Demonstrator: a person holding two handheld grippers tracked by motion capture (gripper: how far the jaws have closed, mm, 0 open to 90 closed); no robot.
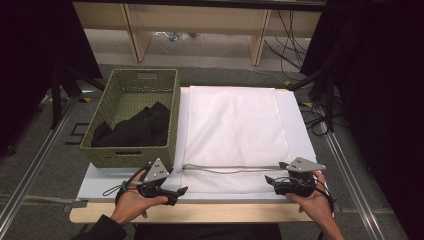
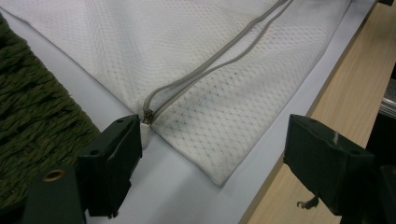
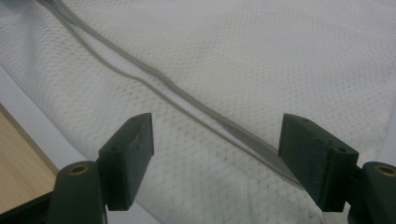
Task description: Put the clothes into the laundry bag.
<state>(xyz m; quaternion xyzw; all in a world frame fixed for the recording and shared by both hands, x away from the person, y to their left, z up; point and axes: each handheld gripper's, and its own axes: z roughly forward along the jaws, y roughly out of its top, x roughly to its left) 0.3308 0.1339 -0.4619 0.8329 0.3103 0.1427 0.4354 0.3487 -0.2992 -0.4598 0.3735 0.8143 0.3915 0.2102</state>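
Two grippers sit at the near edge of the bench (image 1: 100, 186), one in each hand. Left gripper (image 1: 181, 192) is low at the bag's near-left corner, pointing right. Its fingers (image 2: 116, 154) are spread wide and grasp nothing; in the left gripper view one finger stands just beside the zip pull (image 2: 146, 122), and whether it touches is unclear. The other finger is out over the bench edge, apart from the cloth.

Right gripper (image 1: 268, 179) is at the bag's near-right corner, pointing left. Its fingers (image 3: 130, 154) are also released, spread over the mesh with the zip running between them; nothing is pinched.

Mesh bag (image 1: 232, 130): white, flat, lying on the white board, filling the middle of the bench from the near edge to the far one. Zip (image 1: 230, 169) is grey, runs across the near end from left to right, and is partly open, its two sides gaping a little in both gripper views.

Basket (image 1: 172, 130): green, woven, just left of the bag, near the left gripper. Dark cloth (image 1: 135, 127) is heaped inside it.

Farther off: a floor with cables and wooden legs.
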